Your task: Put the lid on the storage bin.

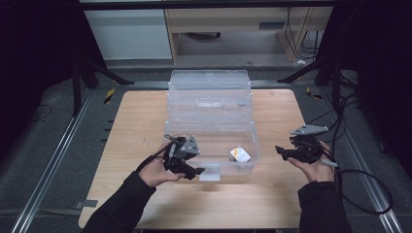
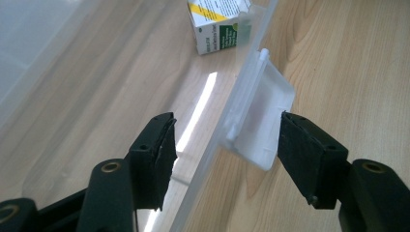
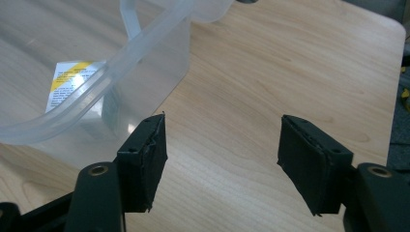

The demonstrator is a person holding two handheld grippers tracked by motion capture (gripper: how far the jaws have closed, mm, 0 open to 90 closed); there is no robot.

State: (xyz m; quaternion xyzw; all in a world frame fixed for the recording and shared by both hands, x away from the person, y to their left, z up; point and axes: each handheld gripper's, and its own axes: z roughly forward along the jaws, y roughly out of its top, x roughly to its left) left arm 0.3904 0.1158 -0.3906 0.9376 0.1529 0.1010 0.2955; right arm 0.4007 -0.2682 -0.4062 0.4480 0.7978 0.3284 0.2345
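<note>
A clear plastic box (image 1: pixel 214 127) stands open in the middle of the wooden table, its lid (image 1: pixel 210 81) tipped back at the far side. Inside near the front right corner lies a small white carton (image 1: pixel 240 154) with a yellow stripe (image 2: pixel 217 26) (image 3: pixel 67 84). My left gripper (image 1: pixel 193 170) (image 2: pixel 225 154) is open, its jaws straddling the box's front wall and its latch tab (image 2: pixel 258 123) (image 1: pixel 210 174). My right gripper (image 1: pixel 282 152) (image 3: pixel 222 162) is open over bare wood, just right of the box's corner (image 3: pixel 159 53), holding nothing.
The table (image 1: pixel 145 126) has bare wood left, right and in front of the box. Cables (image 1: pixel 362 194) trail off the right edge. Dark frame legs (image 1: pixel 92 68) and metal rails (image 1: pixel 53 160) flank the table; a cabinet and desk stand behind.
</note>
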